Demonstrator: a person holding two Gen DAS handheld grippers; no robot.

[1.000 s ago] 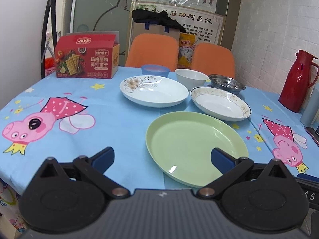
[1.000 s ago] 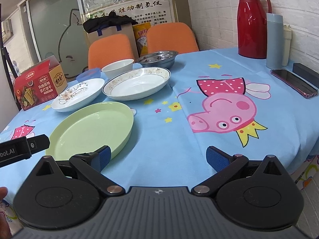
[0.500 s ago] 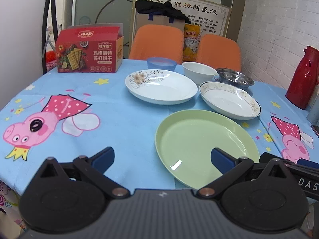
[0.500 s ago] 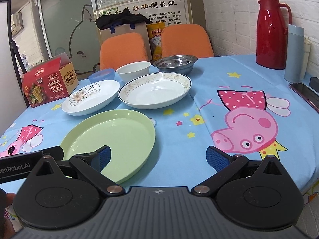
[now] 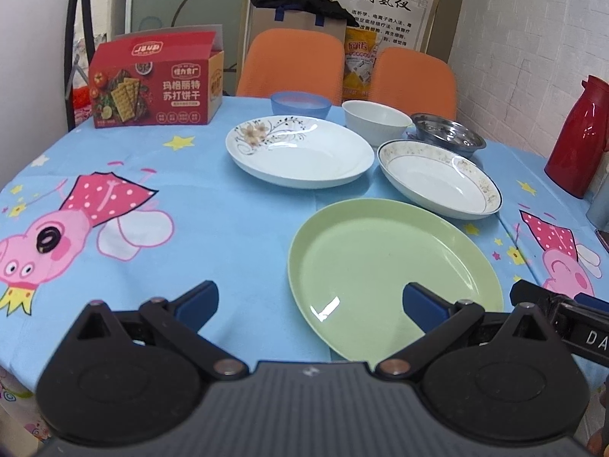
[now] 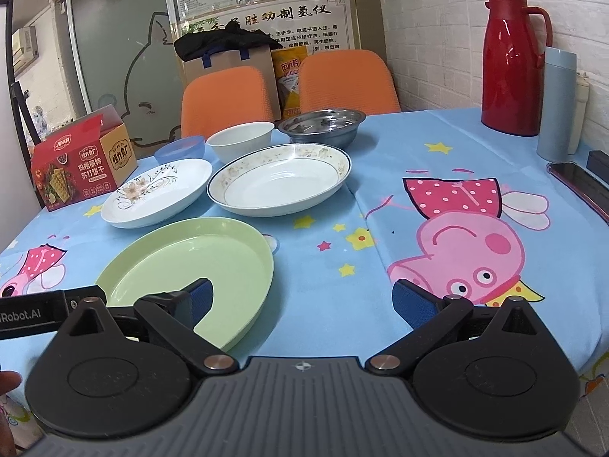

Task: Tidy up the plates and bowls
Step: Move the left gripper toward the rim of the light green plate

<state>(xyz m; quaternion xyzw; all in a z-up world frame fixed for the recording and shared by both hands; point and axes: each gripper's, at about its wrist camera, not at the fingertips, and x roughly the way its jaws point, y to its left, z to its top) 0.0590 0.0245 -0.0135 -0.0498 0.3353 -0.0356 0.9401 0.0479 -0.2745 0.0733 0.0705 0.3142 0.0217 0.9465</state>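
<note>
Both grippers hang over the near edge of the counter (image 5: 236,205), and each has its fingers spread wide apart with nothing between them. The green plate (image 5: 388,266) lies nearest: in front of the left gripper (image 5: 310,299), reaching over to its right finger, and in the right wrist view ahead of the right gripper (image 6: 300,301) and toward its left finger. Further ahead lie the flowered white plate (image 5: 300,152) and the gold-rimmed deep plate (image 5: 437,179), close together, and behind them, in a row, the blue bowl (image 5: 300,103), the white bowl (image 5: 375,116) and the steel bowl (image 5: 447,135). I judge the green plate to be plastic, light and stiff; its raised rim is the place to take it, one finger under and one over. The two white plates and the white bowl look like glazed ceramic, so heavier, slippery and easy to chip if set down hard on one another. The steel bowl is probably light and tough. The blue bowl is partly hidden behind the flowered plate, and the near rim of the green plate is cut off by the gripper body. Whether the two white plates touch, I cannot tell.
</note>
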